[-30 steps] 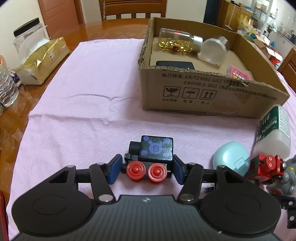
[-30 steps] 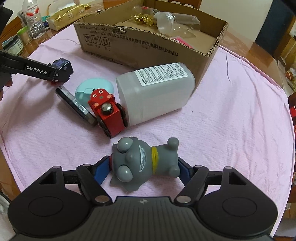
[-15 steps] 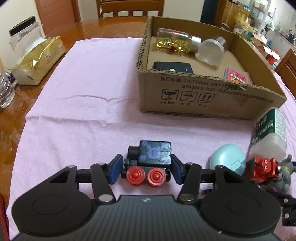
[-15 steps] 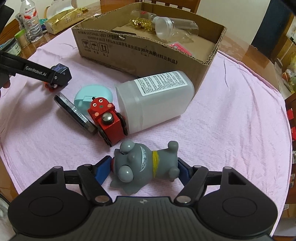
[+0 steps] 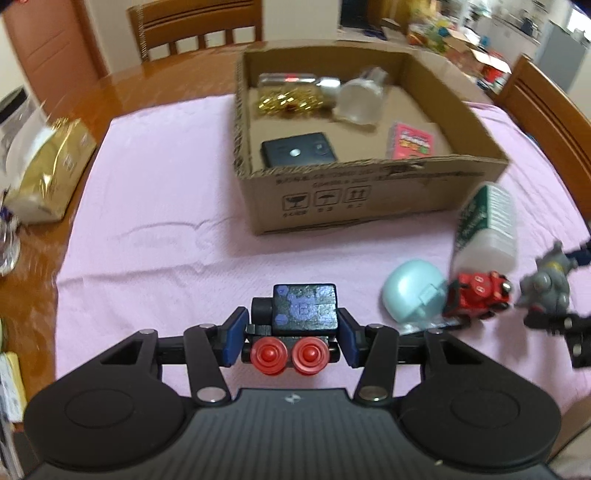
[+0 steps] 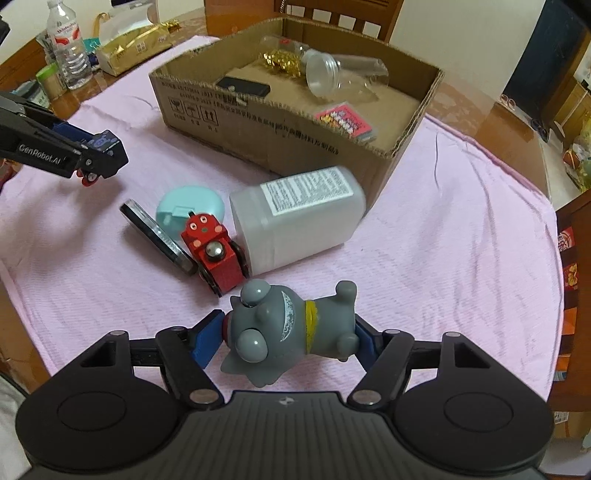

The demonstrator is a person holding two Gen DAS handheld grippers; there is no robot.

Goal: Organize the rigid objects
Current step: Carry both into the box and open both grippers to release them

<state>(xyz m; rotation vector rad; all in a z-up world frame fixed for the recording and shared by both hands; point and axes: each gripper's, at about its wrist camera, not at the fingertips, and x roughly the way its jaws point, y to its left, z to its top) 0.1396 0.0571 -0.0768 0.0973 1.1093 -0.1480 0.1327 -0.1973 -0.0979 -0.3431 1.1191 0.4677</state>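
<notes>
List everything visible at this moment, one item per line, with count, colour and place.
cardboard box: 1, brown, back of the pink cloth
clear bottles: 2, one holding gold bits, lying in box
phone: 1, black, in box
pink pack: 1, in box
white bottle: 1, lying on its side before box
red toy train: 1, beside white bottle
mint case: 1, behind red train
dark disc: 1, leaning by the train
black toy train: 1, in left gripper
grey toy dog: 1, in right gripper
gold tissue pack: 1, table edge
water bottle: 1, table edge
chairs: brown, around table
</notes>
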